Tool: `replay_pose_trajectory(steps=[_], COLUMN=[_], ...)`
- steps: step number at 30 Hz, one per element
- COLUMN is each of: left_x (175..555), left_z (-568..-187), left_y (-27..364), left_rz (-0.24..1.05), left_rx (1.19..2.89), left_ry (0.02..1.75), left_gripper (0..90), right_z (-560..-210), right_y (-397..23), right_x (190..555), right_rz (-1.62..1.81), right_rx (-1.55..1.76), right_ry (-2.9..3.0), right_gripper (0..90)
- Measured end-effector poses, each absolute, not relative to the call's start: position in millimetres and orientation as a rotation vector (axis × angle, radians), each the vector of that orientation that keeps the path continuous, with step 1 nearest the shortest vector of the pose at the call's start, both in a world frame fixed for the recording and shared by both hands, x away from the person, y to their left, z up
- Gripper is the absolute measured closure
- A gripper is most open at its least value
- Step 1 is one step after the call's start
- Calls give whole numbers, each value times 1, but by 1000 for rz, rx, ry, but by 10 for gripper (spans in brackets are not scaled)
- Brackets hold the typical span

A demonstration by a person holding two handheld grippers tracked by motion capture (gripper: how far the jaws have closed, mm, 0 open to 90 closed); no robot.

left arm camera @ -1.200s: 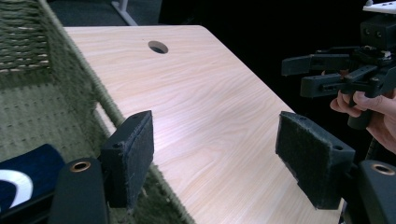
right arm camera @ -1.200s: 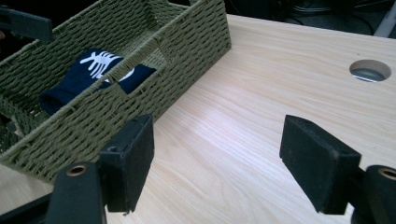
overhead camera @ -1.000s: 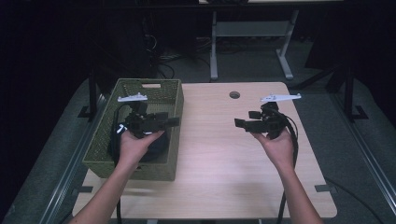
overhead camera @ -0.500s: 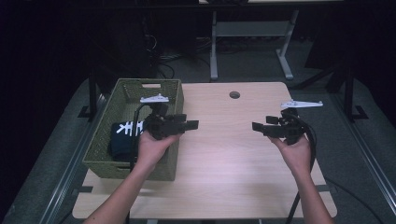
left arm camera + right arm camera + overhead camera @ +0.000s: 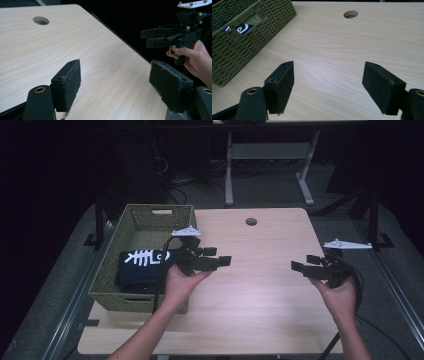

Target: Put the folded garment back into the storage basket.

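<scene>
My left gripper (image 5: pixel 218 256) hovers over the wooden table (image 5: pixel 260 315) just right of the green woven basket (image 5: pixel 107 270), pointing right. Its jaws stand open with nothing between them and have just opened a little further; in the left gripper view (image 5: pixel 116 67) bare tabletop lies between the pads. My right gripper (image 5: pixel 304 263) is held near the table's right edge, pointing left, open and empty. It faces the left gripper across the table (image 5: pixel 147 38). In the right gripper view (image 5: pixel 328 67) its pads frame bare wood.
In the basket (image 5: pixel 249 32) lies a folded dark garment (image 5: pixel 142 267) with a white fishbone print. A round cable hole (image 5: pixel 251 221) sits at the table's far middle. Table legs and cables stand on the dark floor behind.
Both hands have moved to the right. The left gripper has come off the basket to over the bare table. The right gripper has gone toward the right edge and slightly nearer.
</scene>
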State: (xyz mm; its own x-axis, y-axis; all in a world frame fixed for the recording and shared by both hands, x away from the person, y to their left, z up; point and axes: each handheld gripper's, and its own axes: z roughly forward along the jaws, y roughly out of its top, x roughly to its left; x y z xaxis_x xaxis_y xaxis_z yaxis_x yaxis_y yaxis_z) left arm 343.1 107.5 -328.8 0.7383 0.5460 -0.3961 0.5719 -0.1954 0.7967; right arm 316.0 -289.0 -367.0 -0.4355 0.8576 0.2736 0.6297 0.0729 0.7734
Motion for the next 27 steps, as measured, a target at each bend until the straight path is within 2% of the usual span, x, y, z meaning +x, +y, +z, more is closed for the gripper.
replay_pose_trajectory(steps=[20,27], left_x=[312,297], left_z=[-350,-369], left_y=[70,55], left_rz=[-87,-126], left_rx=[1899,1929], left_ry=[803,762], left_gripper=[245,231], right_z=[-381,-391], right_y=[-324,-334], right_x=[269,247], right_rz=[1286,1287], right_rx=[1521,1522], right_ry=[2021,2013], right_gripper=[240,228])
